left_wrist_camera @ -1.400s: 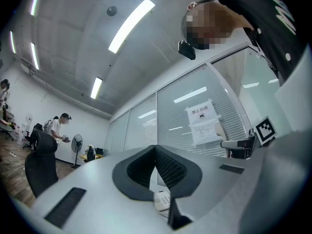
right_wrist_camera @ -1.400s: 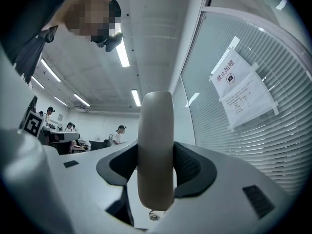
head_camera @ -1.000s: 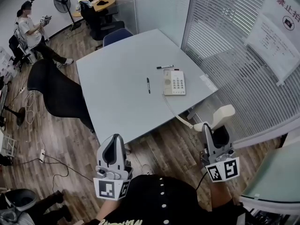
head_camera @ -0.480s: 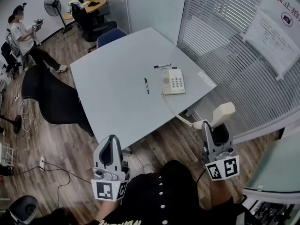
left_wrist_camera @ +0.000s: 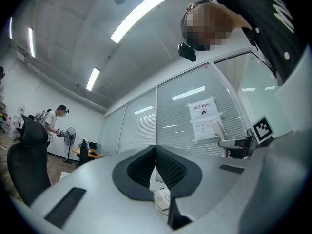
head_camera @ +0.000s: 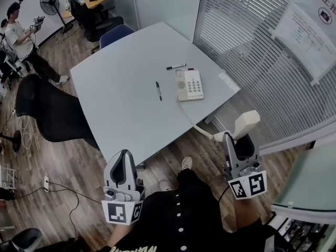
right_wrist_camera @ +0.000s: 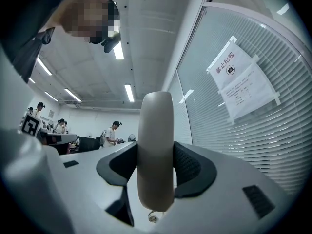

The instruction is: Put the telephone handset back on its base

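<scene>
The cream telephone base [head_camera: 189,85] lies on the grey table [head_camera: 126,104], near its right edge. Its coiled cord [head_camera: 194,125] runs off the table down to the cream handset [head_camera: 241,126]. My right gripper [head_camera: 237,140] is shut on that handset [right_wrist_camera: 156,155], holding it in the air off the table's near right corner; both pads press its sides. My left gripper [head_camera: 124,169] hangs below the table's near edge, jaws together with nothing between them [left_wrist_camera: 155,168]; a bit of the phone base [left_wrist_camera: 163,199] shows below them.
Two black pens [head_camera: 157,90] [head_camera: 175,66] lie on the table beside the phone. A black office chair [head_camera: 50,117] stands at the table's left and a blue chair [head_camera: 114,34] at its far side. A glass wall with blinds [head_camera: 262,62] runs along the right. People stand at far left [head_camera: 18,30].
The table and phone have slid up and left in the head view as I moved closer. Both grippers sit slightly lower; the handset stays gripped in the right one.
</scene>
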Tool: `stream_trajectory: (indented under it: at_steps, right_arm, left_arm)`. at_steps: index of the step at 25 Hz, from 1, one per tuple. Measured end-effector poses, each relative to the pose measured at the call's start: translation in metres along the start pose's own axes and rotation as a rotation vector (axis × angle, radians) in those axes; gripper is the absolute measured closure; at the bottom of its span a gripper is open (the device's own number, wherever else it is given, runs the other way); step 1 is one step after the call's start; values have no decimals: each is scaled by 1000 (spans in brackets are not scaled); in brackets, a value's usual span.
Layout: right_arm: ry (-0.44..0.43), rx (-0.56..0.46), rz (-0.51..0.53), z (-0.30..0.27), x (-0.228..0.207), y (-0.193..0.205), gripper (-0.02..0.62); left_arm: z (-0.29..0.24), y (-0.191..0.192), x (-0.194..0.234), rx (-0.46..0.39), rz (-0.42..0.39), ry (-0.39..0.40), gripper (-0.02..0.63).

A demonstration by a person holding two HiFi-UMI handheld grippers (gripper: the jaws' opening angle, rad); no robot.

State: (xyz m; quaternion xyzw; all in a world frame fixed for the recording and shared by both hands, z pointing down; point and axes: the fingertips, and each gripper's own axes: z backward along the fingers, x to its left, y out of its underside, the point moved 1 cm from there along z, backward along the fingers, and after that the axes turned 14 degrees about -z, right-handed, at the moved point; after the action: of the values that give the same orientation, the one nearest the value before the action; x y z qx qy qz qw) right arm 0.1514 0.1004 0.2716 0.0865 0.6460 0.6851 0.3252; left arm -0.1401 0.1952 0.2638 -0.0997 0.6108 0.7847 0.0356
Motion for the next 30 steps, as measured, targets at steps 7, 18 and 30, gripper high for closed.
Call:
stream_trajectory:
  at_steps: [7,18,30]
  right_arm:
    - [-7,-9,-7,-24,-16,-6,362]
    - [-19,-6,-13,-64,-49,-7,362]
    - [-51,1,-29,-117,-92,-13,362]
  left_arm:
    - [-26,3,1,-1,-8,-7,592]
    - [-76,14,-3,3,-17,-6,592]
    - [-140,21,-10,3,-37,-21,592]
